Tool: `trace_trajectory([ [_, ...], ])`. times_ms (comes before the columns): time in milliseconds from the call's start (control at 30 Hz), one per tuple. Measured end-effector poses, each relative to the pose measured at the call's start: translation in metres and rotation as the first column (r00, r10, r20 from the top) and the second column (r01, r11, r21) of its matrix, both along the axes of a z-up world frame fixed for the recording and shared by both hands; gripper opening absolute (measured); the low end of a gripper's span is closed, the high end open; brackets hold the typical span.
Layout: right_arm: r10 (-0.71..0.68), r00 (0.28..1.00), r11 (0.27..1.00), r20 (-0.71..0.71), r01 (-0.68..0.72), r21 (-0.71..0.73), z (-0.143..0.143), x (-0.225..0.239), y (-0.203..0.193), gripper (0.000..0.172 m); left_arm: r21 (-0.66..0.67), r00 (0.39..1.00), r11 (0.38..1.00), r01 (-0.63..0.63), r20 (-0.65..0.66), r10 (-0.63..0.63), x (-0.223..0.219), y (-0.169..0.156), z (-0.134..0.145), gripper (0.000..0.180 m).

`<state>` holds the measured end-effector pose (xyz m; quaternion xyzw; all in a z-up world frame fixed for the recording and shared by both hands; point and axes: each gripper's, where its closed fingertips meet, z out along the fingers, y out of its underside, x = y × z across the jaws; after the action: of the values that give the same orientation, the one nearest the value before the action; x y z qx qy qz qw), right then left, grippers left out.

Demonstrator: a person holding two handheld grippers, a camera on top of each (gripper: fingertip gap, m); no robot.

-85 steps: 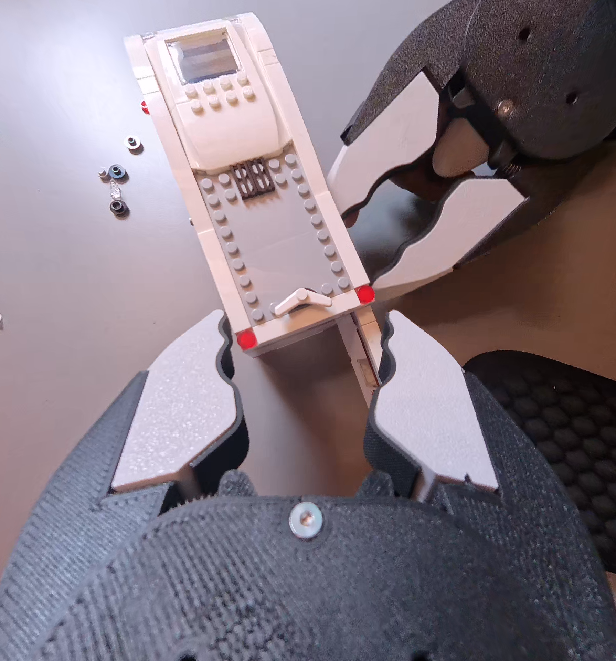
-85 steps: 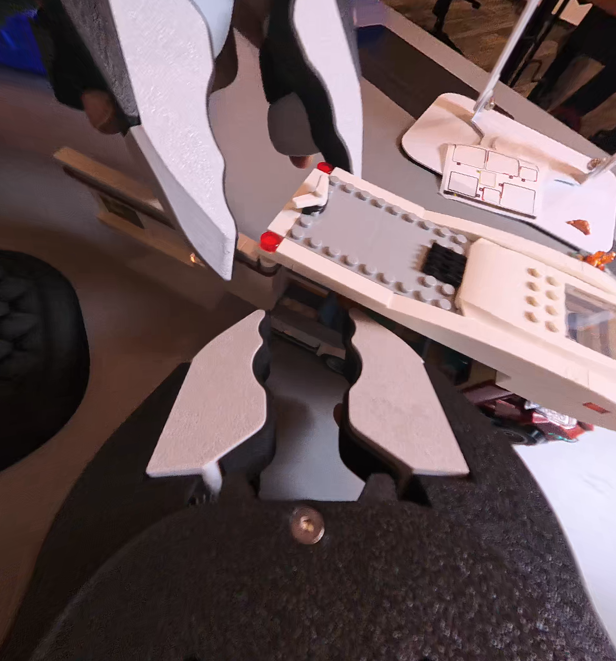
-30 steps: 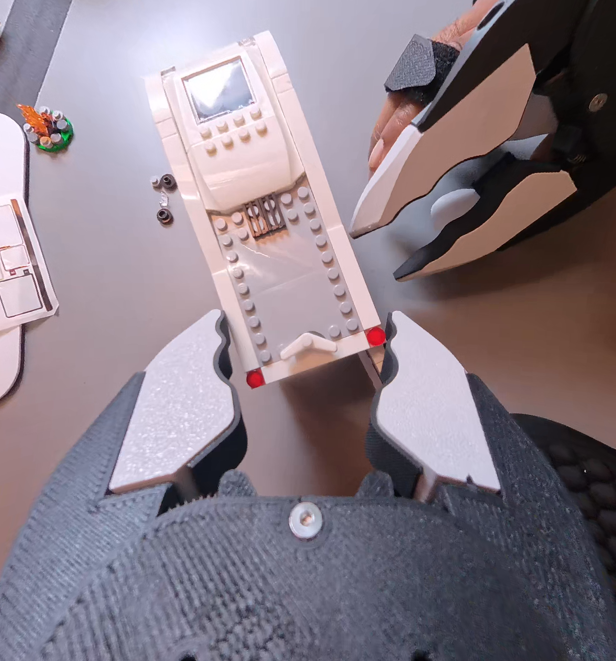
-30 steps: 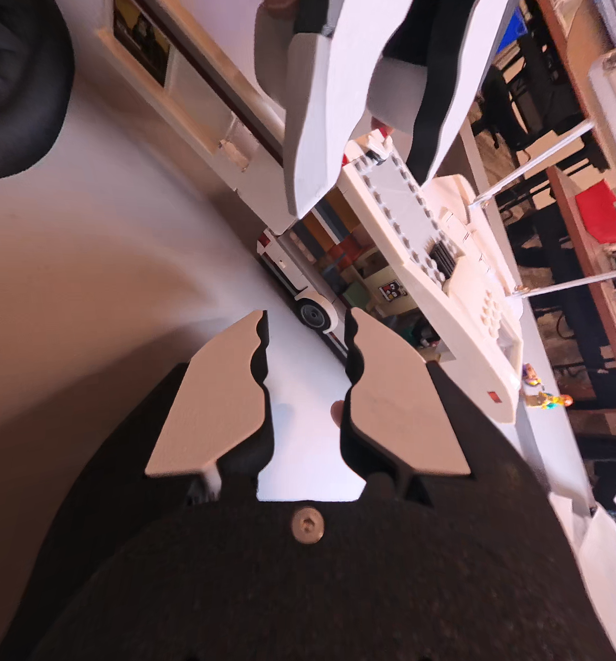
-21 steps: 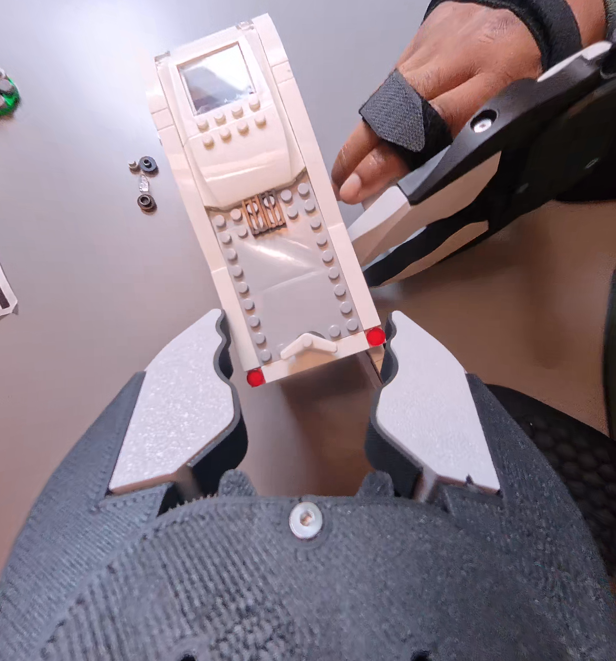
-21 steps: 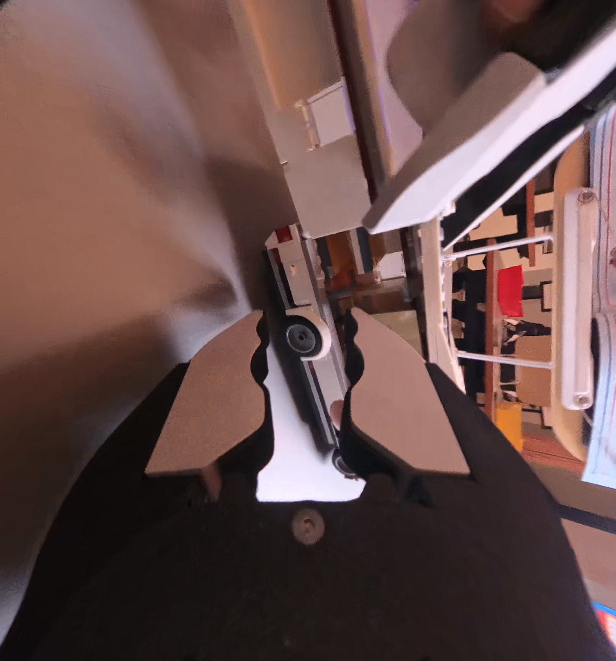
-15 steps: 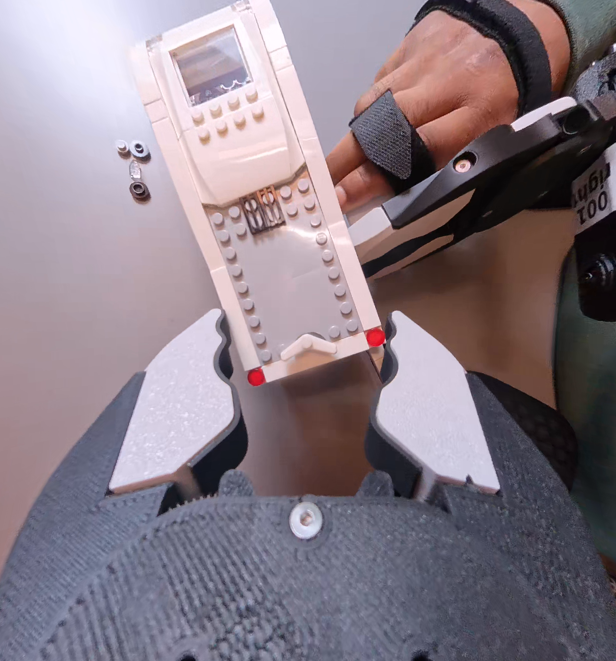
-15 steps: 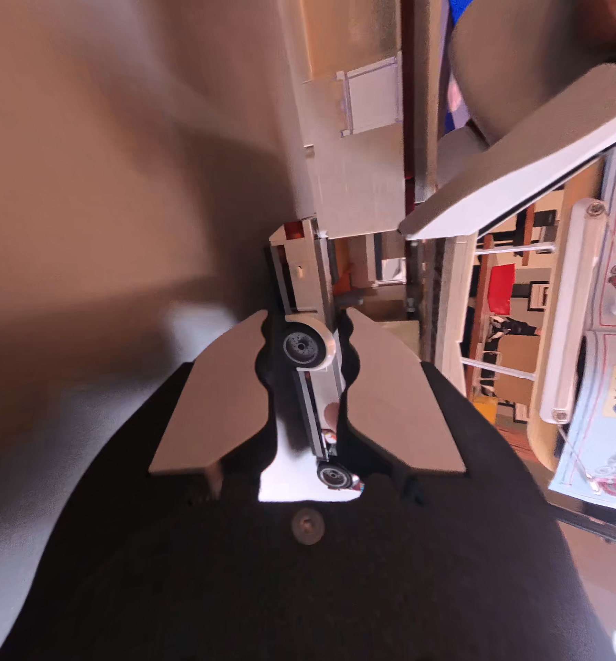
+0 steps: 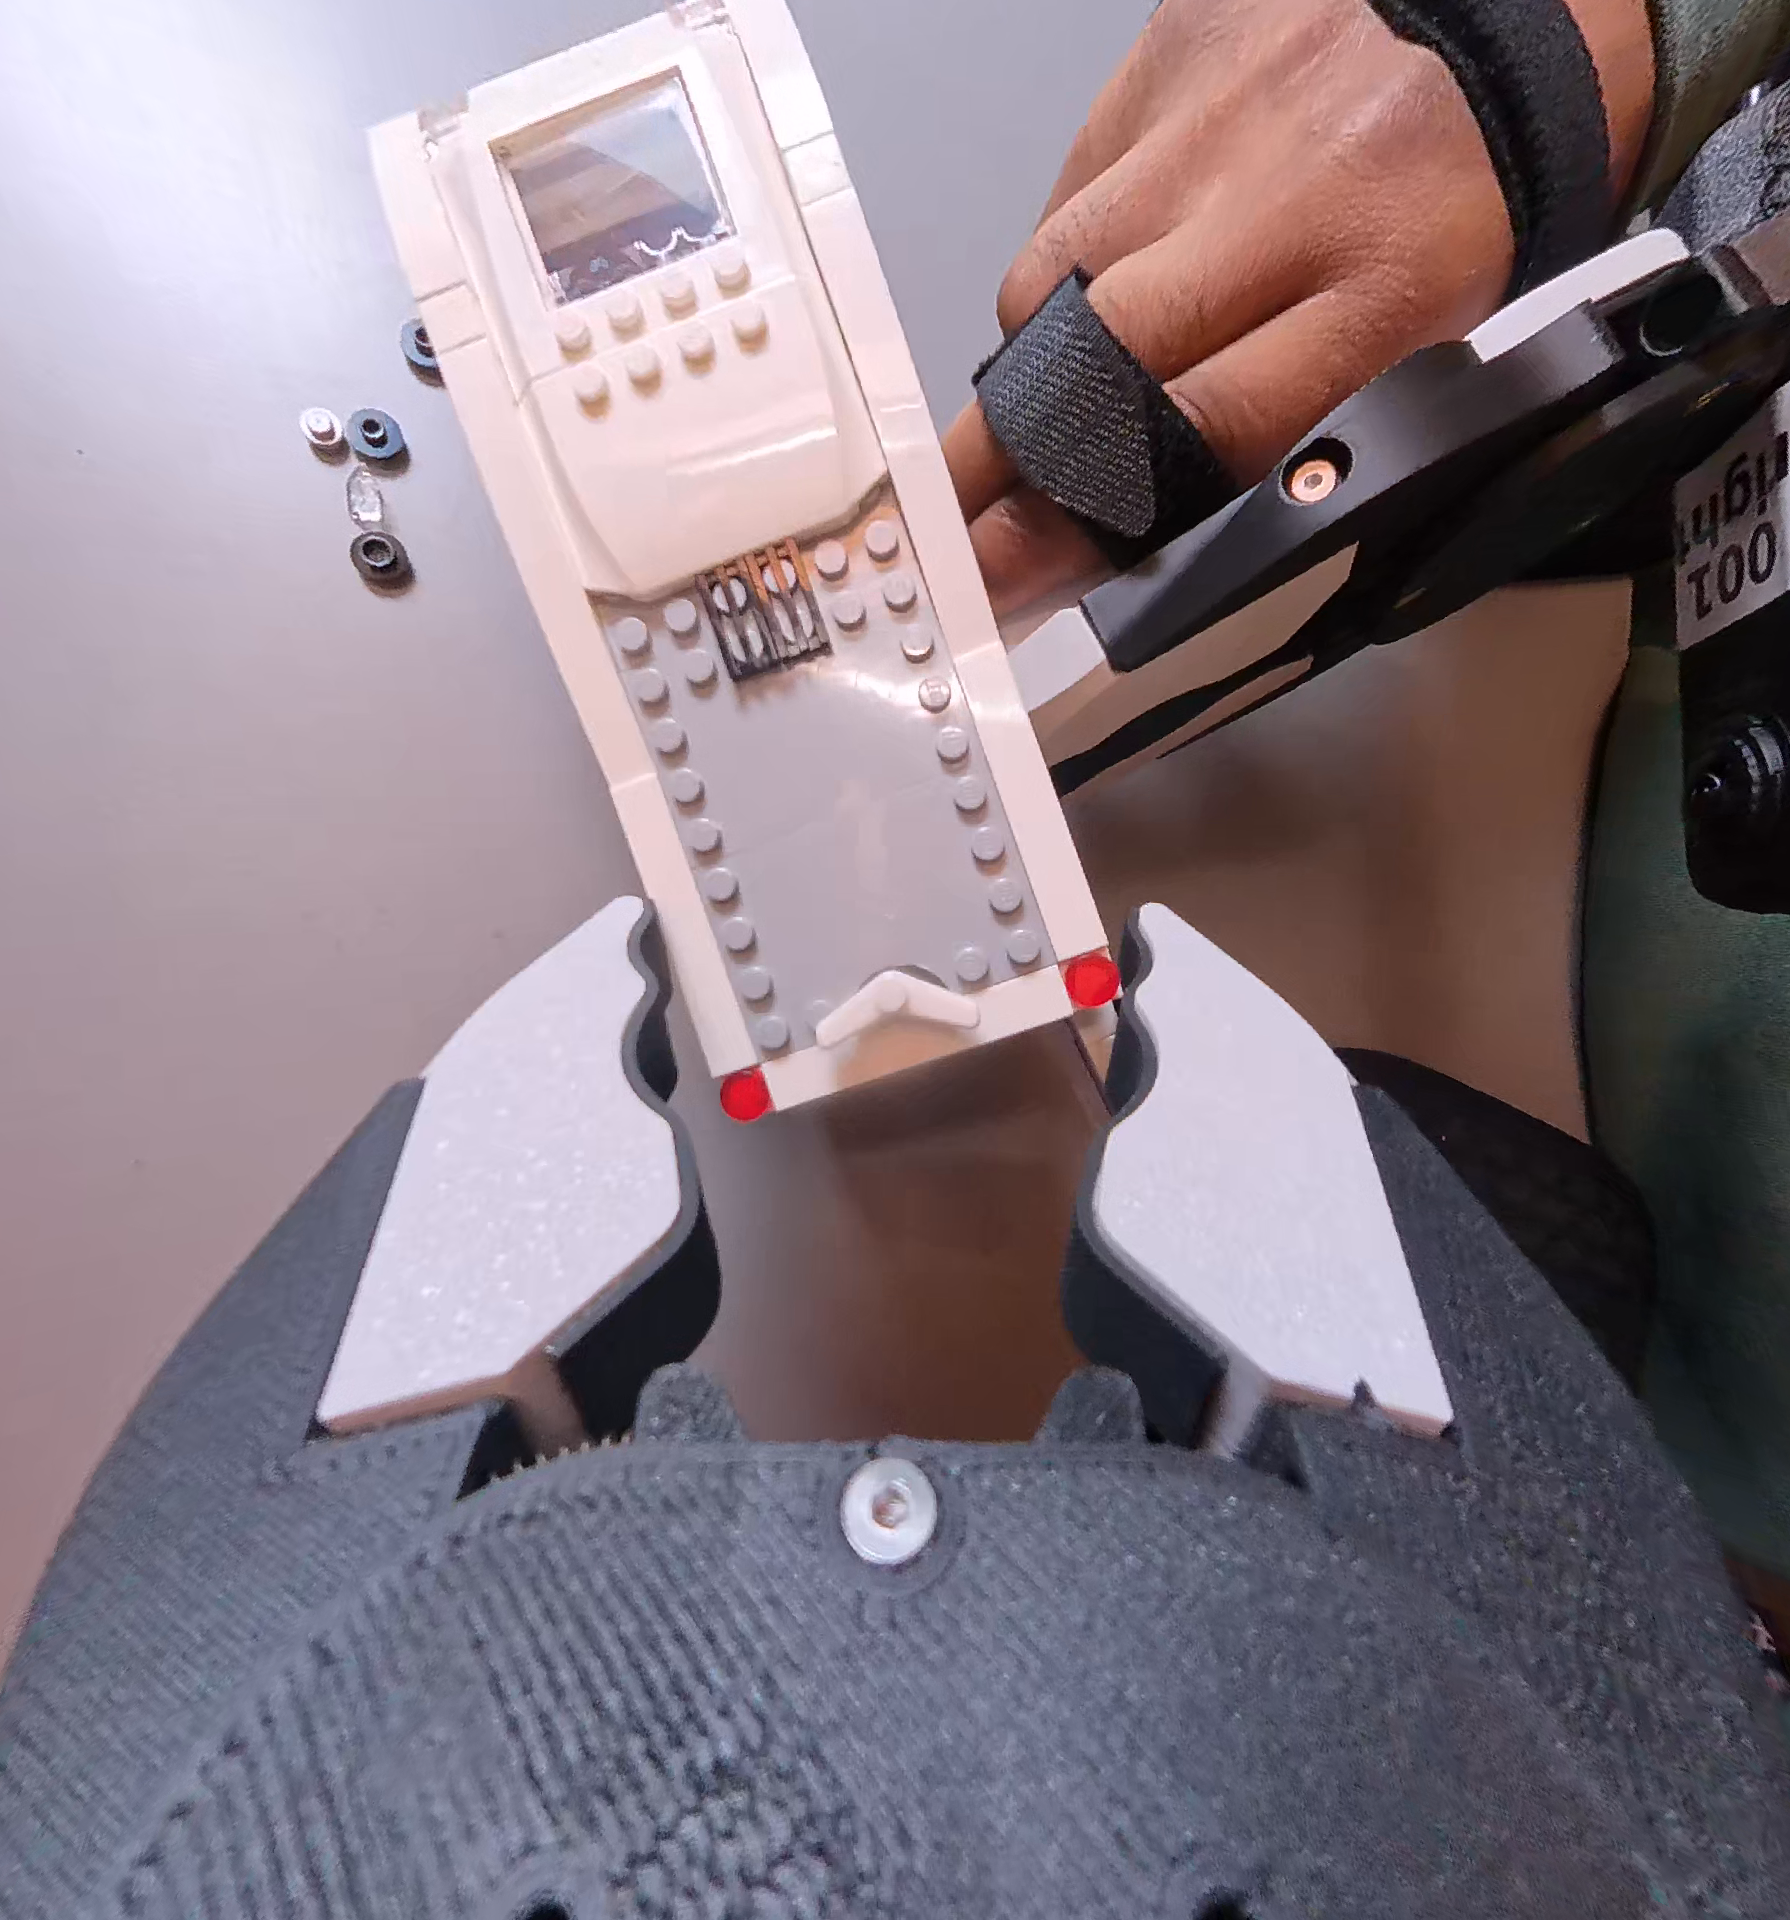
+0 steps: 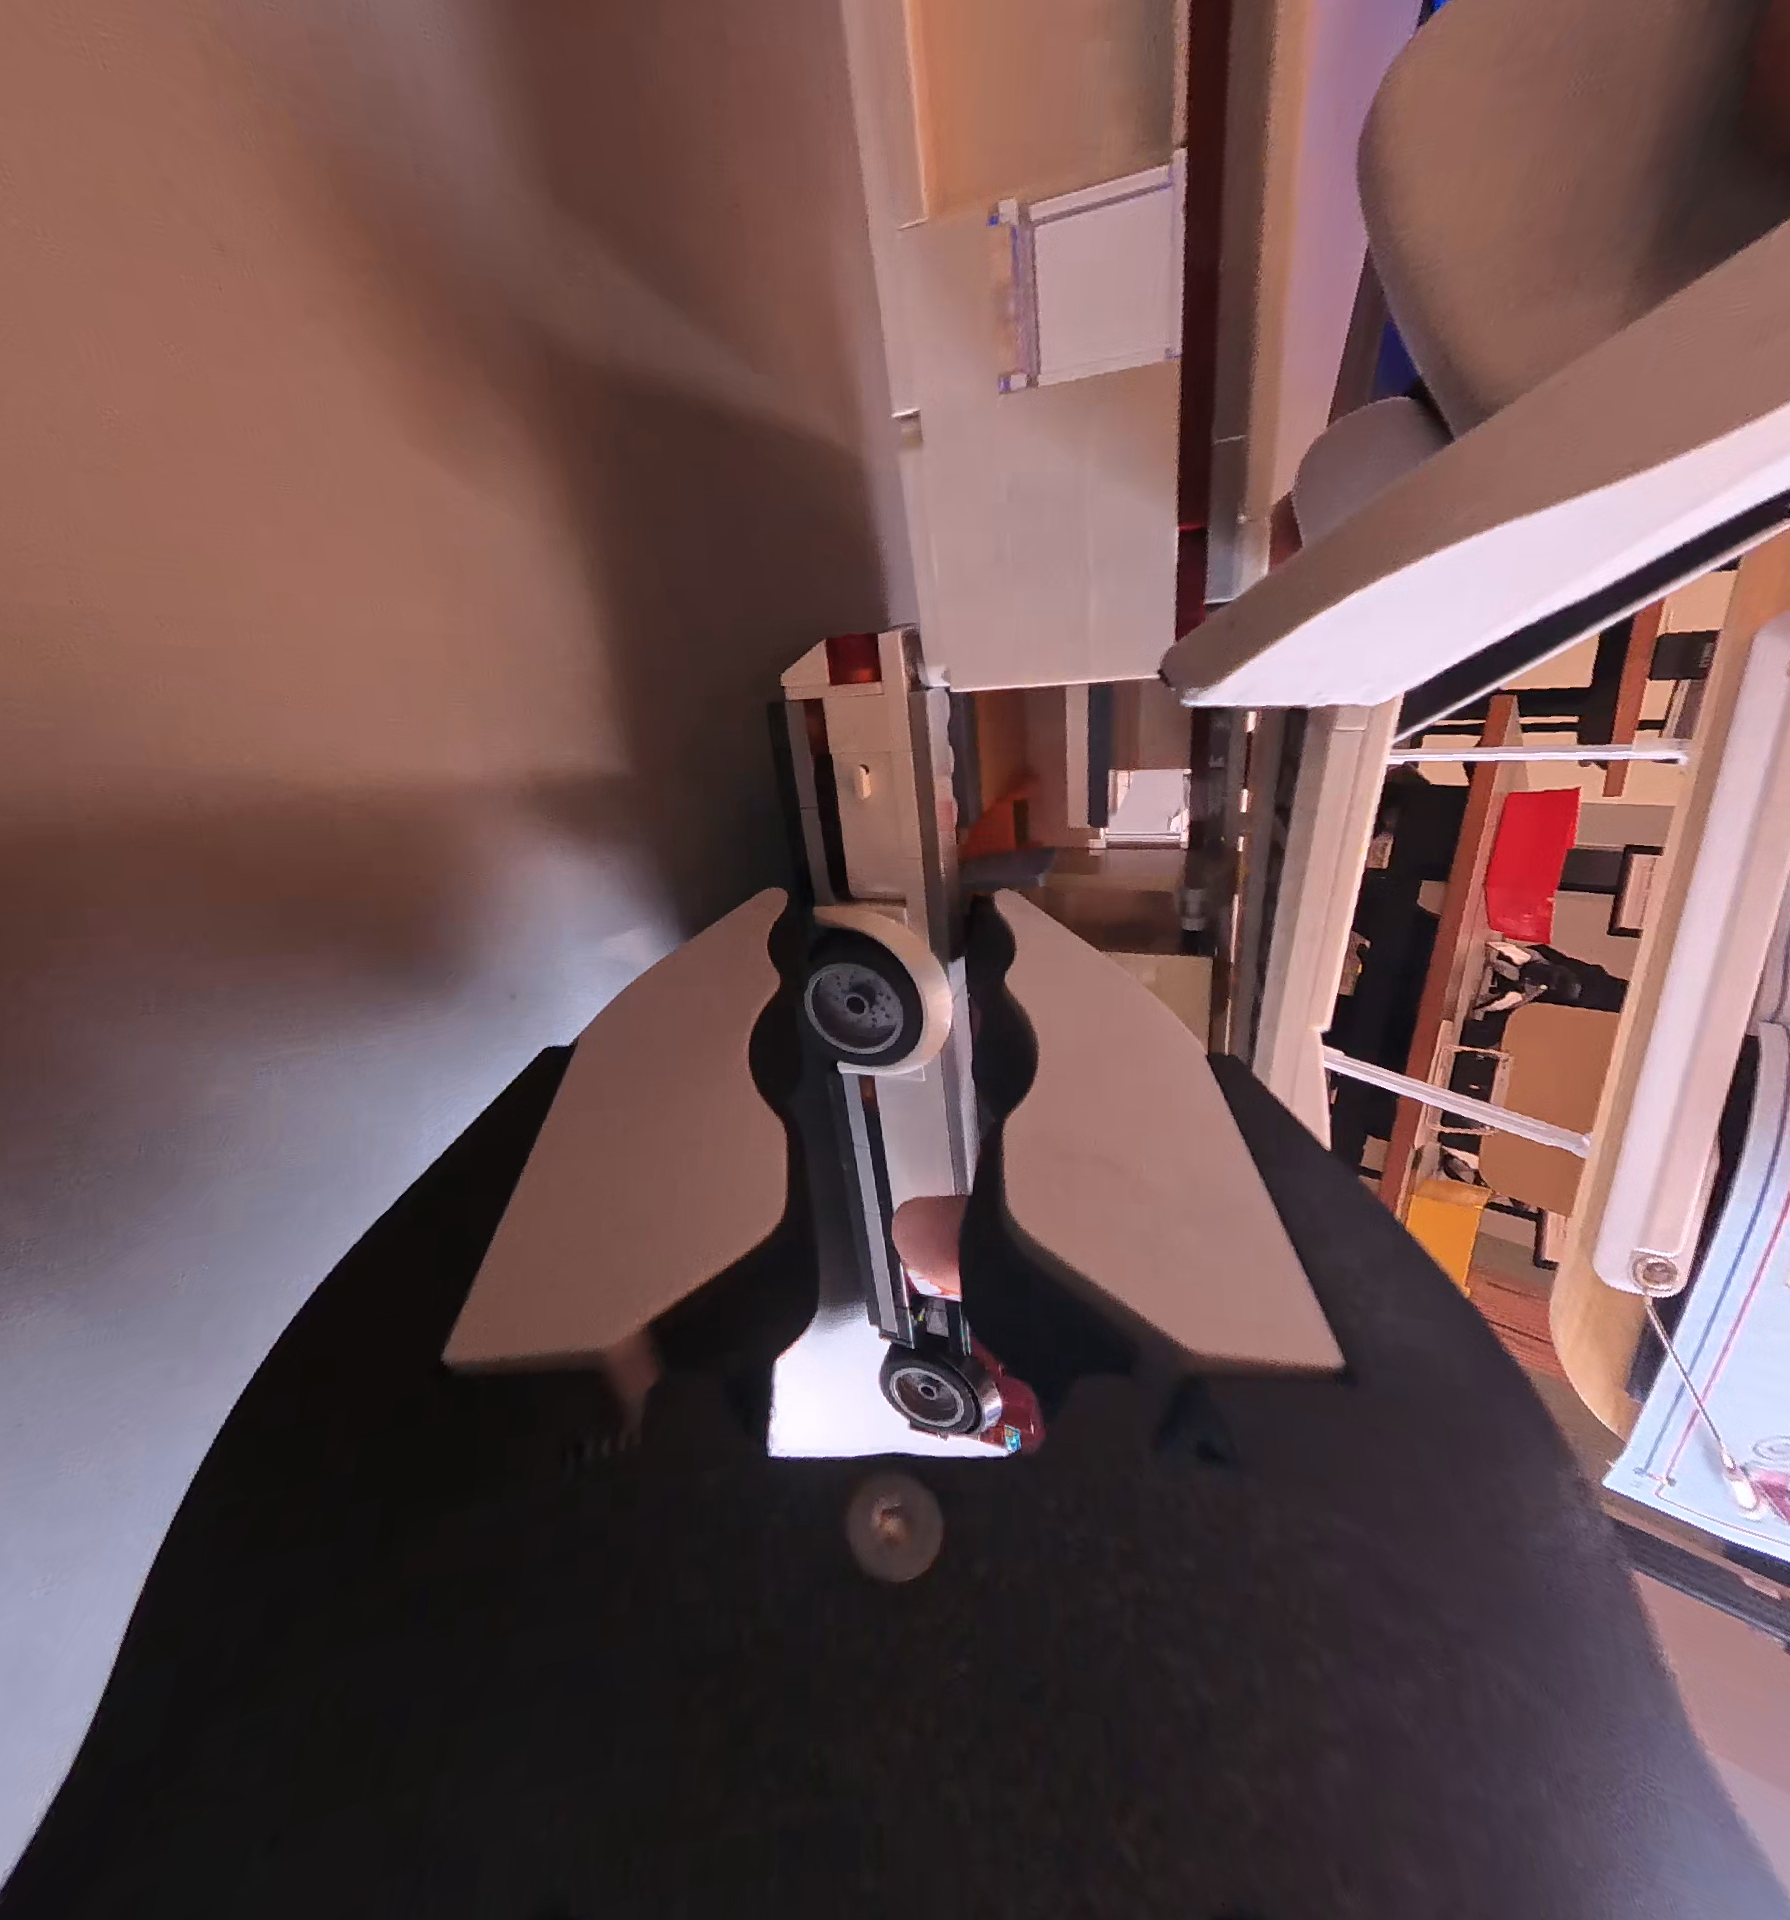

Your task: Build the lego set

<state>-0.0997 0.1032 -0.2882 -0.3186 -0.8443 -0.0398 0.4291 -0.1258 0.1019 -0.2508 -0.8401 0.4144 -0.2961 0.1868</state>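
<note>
Pinching white roof (image 9: 829, 810) with left gripper (image 9: 886, 935); right gripper (image 10: 886, 914) straddles wheel (image 10: 860, 1003) under the roof, contact unclear.
I judge twisting could pop bricks loose.

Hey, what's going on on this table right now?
A person works a white brick-built camper van with two handheld grippers. The left gripper clamps the rear end of its roof. The right gripper closes around the van's lower body by a wheel. Loose small round pieces lie on the grey table.
</note>
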Motion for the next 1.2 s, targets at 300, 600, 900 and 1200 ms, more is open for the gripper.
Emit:
trace_trajectory([
  [300, -0.024, 0.989, 0.999, -0.146, 0.019, -0.032, 0.011, 0.011, -0.013, 0.028, 0.109, 0.997, 0.993, 0.039, -0.071, -0.032, 0.000, -0.001, -0.002, 0.083],
  [600, -0.294, 0.858, 0.863, -0.422, 0.047, -0.504, 0.076, 0.072, 0.021, 0.034, 0.336, 0.941, 0.919, 0.207, -0.325, -0.093, -0.006, -0.012, -0.005, 0.079],
  [900, -0.387, 0.867, 0.718, -0.314, 0.069, -0.693, 0.035, 0.098, 0.061, 0.065, 0.443, 0.974, 0.895, -0.059, -0.171, 0.149, -0.029, -0.056, 0.016, 0.078],
  [1200, -0.129, 0.985, 0.674, -0.117, 0.000, -0.739, 0.002, 0.056, 0.059, 0.088, 0.377, 0.931, 0.923, -0.080, -0.303, 0.205, -0.041, -0.092, -0.043, 0.039],
])
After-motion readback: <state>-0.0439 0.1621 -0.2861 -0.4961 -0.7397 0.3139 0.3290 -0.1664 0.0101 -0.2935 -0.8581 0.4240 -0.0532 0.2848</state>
